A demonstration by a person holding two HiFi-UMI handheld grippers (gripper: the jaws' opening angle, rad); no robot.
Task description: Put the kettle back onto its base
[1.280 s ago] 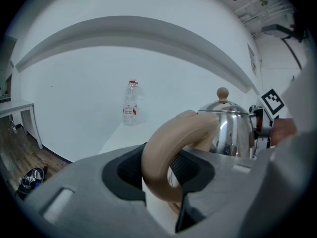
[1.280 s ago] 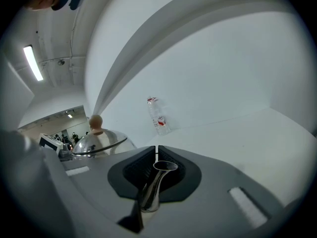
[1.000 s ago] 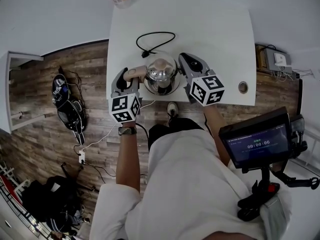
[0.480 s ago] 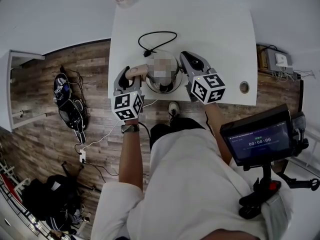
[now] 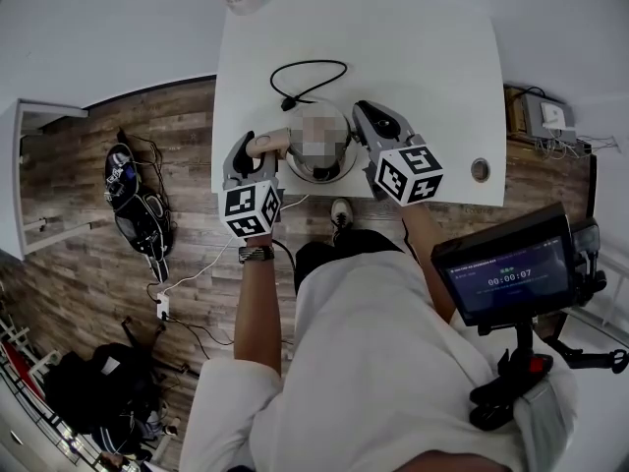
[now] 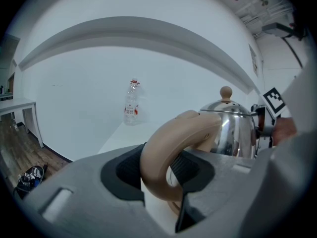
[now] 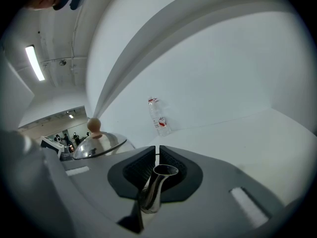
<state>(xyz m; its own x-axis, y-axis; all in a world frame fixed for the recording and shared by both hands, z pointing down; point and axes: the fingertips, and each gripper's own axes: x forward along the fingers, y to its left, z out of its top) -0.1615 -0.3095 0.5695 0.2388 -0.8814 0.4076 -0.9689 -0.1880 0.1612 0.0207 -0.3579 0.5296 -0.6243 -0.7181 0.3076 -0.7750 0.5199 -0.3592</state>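
Kettle (image 6: 233,130) is steadied from both sides: handle (image 6: 173,143) clamped in the left hand-held gripper (image 6: 161,171), spout (image 7: 152,190) pinched by the right hand-held gripper (image 7: 156,165) (so it cannot swing), presumably for controlled lowering.

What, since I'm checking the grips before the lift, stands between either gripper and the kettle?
Nothing visible. The left gripper is shut on the beige handle of the kettle, the right gripper on its spout. The black cord lies on the table beyond the kettle, clear of both. I cannot make out the base.
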